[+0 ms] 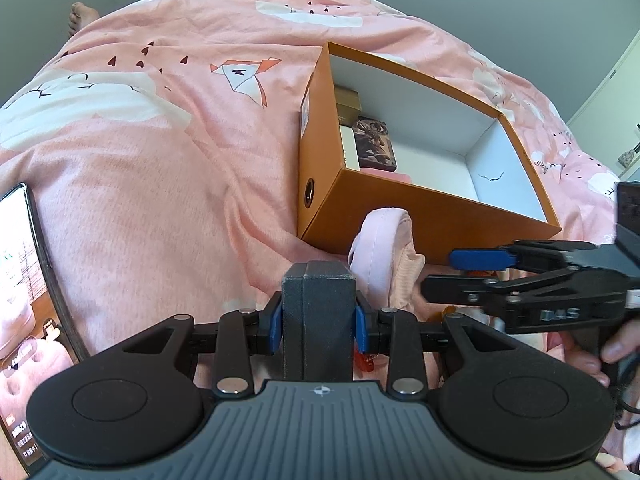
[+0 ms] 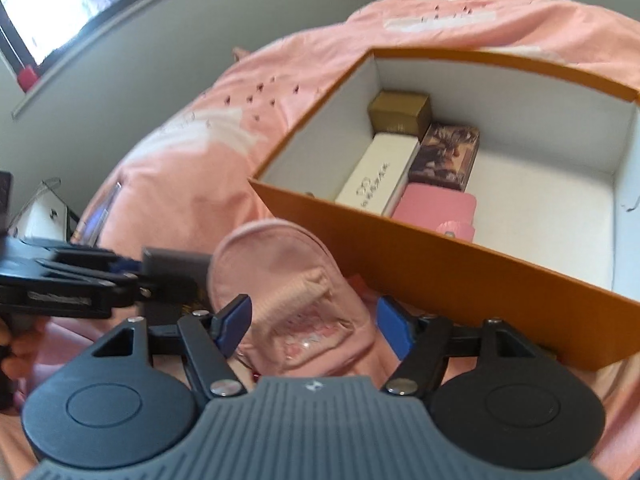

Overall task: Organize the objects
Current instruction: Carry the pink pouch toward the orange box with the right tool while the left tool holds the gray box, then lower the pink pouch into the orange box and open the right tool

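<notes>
The open orange cardboard box [image 2: 460,264] stood just beyond the soft pink fabric pouch [image 2: 288,300] on the bed. The pouch lay between the spread jaws of the right gripper [image 2: 314,326] — its long axis ran towards the box. The left gripper [image 1: 319,316] pinched a dark grey block [image 1: 319,304] beside it.

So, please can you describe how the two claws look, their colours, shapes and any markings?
Both look alike. The left claw has black linkage arms with silver rivets, blue pads, two round black discs and a grey ribbed body bearing a small white emblem. The right claw shows the same parts; seen from the side, its black frame carries raised lettering, hard to read. A thin black cable hangs near its handle.
</notes>
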{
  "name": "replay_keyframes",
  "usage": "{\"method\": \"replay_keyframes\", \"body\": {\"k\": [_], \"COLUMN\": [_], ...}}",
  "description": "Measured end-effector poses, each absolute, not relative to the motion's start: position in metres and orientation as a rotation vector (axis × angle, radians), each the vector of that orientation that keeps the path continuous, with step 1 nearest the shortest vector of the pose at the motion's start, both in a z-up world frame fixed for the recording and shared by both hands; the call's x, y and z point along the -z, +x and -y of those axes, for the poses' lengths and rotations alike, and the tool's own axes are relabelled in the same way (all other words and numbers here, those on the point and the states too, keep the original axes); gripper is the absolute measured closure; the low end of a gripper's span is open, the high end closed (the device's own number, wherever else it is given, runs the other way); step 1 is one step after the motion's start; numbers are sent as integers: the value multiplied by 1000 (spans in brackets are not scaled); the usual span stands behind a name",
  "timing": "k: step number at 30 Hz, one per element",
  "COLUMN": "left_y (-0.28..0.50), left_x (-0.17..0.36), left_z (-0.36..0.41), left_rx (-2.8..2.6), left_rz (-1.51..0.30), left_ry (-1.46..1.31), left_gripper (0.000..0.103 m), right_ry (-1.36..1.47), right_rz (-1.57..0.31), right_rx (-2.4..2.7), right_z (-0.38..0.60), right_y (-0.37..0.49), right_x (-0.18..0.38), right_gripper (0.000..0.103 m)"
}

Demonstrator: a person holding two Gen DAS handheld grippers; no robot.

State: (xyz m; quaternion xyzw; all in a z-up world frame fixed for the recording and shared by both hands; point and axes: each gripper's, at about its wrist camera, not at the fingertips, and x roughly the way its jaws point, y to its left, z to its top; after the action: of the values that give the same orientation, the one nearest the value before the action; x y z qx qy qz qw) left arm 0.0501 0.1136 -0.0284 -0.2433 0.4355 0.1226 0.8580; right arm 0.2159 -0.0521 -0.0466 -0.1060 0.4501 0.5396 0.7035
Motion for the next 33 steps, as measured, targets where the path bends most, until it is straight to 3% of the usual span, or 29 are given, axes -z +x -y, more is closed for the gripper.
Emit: {"method": "replay_keyframes", "body": {"k": [18,25,33], "left_y": [61,61,54], "left_x": [39,38,22], "left_z": [-126,-127,-126], "left_rx": [-300,-287,-236], "left_rz": [-939,-932,-872], "left_ry": [-528,-527,-567], "left_gripper": [65,65,65], "right_ry": [-27,-75,-98], "right_rz": [-1175,-1136,-1078], "right_rx": [-1287,-1308,-1258], "right_z": [22,28,55], "right_y": [252,242,222], "right_x": [108,90,55], "right_gripper": [23,51,63]}}
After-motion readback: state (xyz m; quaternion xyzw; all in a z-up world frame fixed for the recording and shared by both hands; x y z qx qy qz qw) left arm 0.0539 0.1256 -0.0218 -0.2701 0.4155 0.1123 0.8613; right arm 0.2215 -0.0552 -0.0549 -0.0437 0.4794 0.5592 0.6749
